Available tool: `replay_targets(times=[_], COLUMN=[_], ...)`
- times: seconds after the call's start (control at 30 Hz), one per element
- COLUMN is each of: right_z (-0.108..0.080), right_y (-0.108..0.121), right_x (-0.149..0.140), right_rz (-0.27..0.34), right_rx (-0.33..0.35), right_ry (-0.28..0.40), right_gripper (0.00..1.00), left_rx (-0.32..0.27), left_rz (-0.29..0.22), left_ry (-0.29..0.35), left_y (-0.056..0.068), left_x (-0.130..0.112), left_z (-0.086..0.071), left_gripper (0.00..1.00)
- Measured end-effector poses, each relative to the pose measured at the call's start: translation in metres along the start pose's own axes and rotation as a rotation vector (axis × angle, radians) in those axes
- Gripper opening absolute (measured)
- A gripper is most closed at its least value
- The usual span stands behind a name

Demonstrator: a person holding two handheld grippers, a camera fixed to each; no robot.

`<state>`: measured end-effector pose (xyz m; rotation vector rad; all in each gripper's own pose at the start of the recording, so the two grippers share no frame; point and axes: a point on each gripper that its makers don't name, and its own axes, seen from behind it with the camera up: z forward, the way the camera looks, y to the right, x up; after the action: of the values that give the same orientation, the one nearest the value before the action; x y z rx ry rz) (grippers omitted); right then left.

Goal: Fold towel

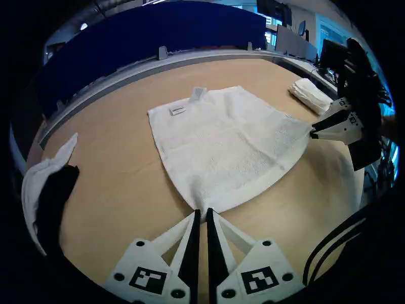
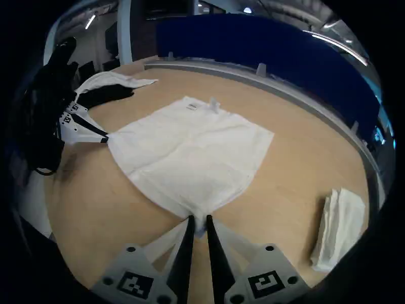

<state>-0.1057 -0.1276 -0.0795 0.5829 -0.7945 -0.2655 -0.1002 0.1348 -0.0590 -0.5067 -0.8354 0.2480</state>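
Note:
A white towel (image 1: pixel 223 142) lies spread flat on the wooden table (image 1: pixel 121 172), its labels at the far edge. My left gripper (image 1: pixel 202 215) is shut on the near corner of the towel. In the right gripper view the same towel (image 2: pixel 190 149) spreads ahead, and my right gripper (image 2: pixel 199 223) is shut on its near corner. Each gripper also appears in the other's view, pinching a neighbouring corner: the right gripper (image 1: pixel 313 133) at the right side, the left gripper (image 2: pixel 104 138) at the left side.
A folded white towel (image 1: pixel 311 95) rests at the table's far right, also seen as the folded towel (image 2: pixel 340 228) near the right gripper. White and black cloths (image 1: pixel 48 187) lie at the left edge. A blue partition (image 1: pixel 152 35) stands behind the table.

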Motion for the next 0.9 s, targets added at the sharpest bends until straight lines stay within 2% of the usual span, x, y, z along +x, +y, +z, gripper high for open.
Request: replay_targets(times=[0.67,0.77,0.9], right_z=[-0.057,-0.063,-0.066], right_y=[0.005,0.005,0.006], right_x=[0.077,0.083,0.082], right_rz=[-0.035,-0.034,-0.03], right_rx=[-0.02,-0.02,-0.015], right_ry=[0.129,0.138,0.136], right_gripper=[0.18,0.18,0.18], left_rx=[0.068,0.072,0.074], left_rz=[-0.076,-0.076,-0.075], left_ry=[0.097,0.102,0.104], left_y=[-0.001,0.0,0.003], left_x=[0.051,0.055,0.057], left_z=[-0.071,-0.08,-0.082], left_gripper=[0.09,0.09,0.09])
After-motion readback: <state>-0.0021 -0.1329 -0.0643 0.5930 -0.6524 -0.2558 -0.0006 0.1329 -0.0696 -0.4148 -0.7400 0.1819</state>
